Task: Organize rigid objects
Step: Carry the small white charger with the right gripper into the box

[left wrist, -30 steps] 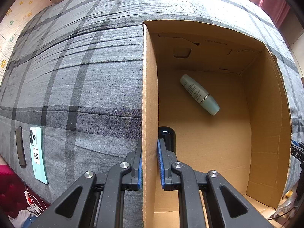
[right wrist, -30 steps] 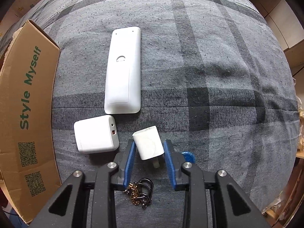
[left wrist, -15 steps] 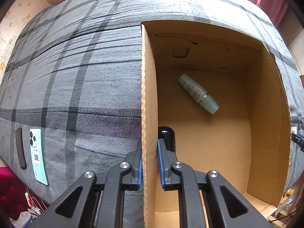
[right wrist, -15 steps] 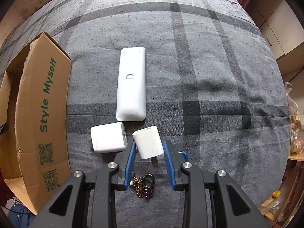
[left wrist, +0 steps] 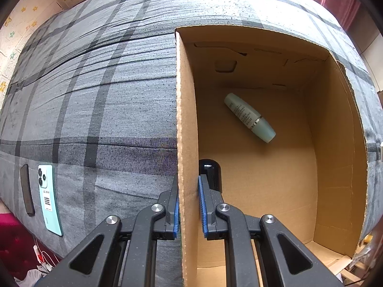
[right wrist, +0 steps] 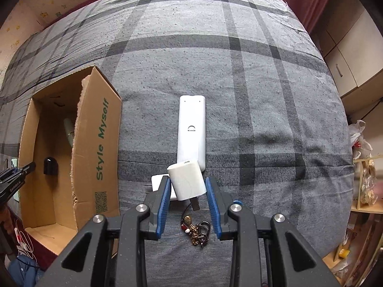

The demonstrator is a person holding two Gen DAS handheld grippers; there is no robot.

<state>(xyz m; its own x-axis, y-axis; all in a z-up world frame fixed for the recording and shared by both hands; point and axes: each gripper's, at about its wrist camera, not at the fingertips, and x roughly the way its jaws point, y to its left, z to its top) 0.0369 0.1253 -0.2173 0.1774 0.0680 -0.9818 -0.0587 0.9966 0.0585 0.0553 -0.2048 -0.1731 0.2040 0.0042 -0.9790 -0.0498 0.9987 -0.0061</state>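
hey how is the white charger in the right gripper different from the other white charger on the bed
The held charger is gripped between the right gripper fingers, lifted off the bed; the other charger lies flat on the blanket. The held charger is in full view, prong pointing down; the other charger is mostly hidden behind it. Both are white.

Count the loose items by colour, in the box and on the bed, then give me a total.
White: 3, charger, second charger, remote
Green: 2, bottle, phone
Black: 2, cap-shaped item, slim bar
Metal: 1, keyring
Total: 8
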